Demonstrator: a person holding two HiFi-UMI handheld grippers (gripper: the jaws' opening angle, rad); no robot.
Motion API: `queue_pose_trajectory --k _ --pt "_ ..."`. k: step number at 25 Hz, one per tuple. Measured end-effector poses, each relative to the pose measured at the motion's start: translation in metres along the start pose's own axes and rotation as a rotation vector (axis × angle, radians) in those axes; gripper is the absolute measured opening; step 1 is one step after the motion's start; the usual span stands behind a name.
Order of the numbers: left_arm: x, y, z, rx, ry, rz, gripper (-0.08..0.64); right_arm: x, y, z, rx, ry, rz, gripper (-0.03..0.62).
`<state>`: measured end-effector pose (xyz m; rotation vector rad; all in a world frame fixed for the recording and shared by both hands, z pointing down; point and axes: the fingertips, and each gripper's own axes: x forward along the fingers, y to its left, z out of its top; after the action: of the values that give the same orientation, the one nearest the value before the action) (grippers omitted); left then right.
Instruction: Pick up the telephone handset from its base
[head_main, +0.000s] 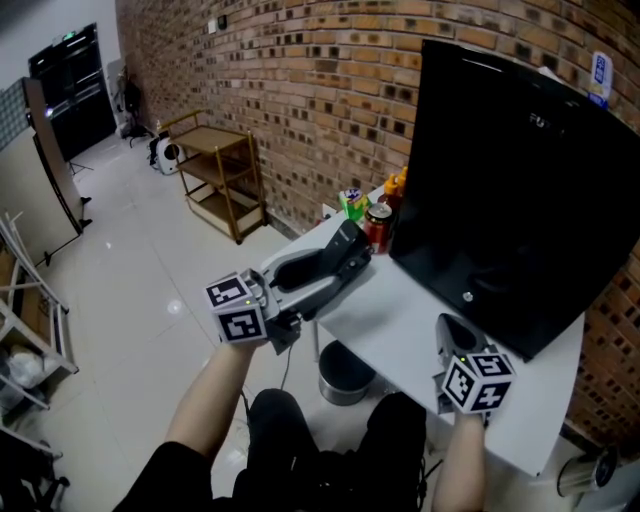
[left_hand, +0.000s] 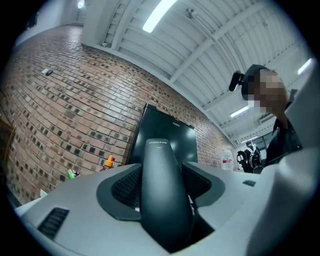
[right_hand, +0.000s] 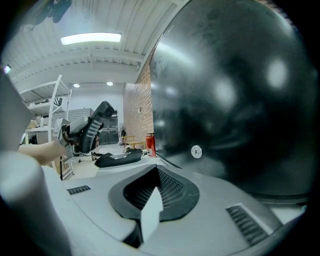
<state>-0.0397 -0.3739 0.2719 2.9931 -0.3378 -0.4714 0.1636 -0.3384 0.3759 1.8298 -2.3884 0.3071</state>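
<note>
The black telephone handset (head_main: 337, 260) is clamped between the jaws of my left gripper (head_main: 290, 315), which is shut on it. In the left gripper view the handset (left_hand: 162, 190) fills the gap between both pads and points up and away. From the right gripper view the handset (right_hand: 90, 127) hangs tilted in the air above its dark base (right_hand: 119, 158), which lies on the white table. The base (head_main: 298, 268) shows partly behind the handset in the head view. My right gripper (head_main: 455, 330) rests low over the table by the monitor, its pads (right_hand: 172, 187) together with nothing between them.
A large black monitor (head_main: 520, 190) stands along the table's (head_main: 400, 320) far side, close to the right gripper. A red can (head_main: 378, 225), a green item (head_main: 352, 203) and an orange bottle (head_main: 397, 185) sit by the brick wall. A bin (head_main: 345, 372) stands under the table's edge.
</note>
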Motion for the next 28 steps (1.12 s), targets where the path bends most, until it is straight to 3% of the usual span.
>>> queue_pose_trajectory --k 28 --pt "-0.002 0.001 -0.001 -0.013 0.002 0.008 0.258 0.002 0.000 -0.001 0.003 0.005 0.025 0.006"
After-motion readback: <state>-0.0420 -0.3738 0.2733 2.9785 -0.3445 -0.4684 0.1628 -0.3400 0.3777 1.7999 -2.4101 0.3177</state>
